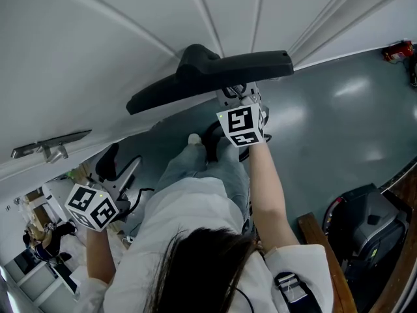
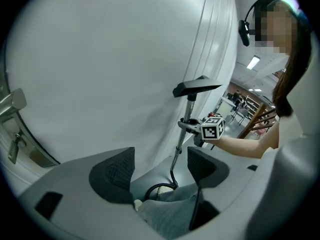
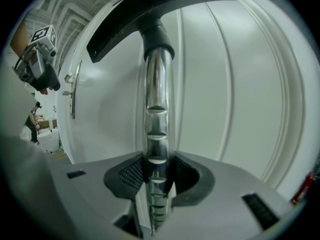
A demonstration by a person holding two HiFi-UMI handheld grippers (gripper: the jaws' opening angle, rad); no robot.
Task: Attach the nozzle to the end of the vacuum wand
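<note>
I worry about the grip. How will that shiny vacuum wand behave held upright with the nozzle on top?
Probably slippery: the wand is smooth polished metal, pinched only by the fingers of the right gripper. Likely stiff, since it stands straight. Probably top-heavy and apt to swing, as the wide nozzle sits at its upper end, well above the grip.

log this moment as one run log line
right gripper: shut on wand | left gripper: open, empty, apart from wand | nozzle: sits on wand's upper end
</note>
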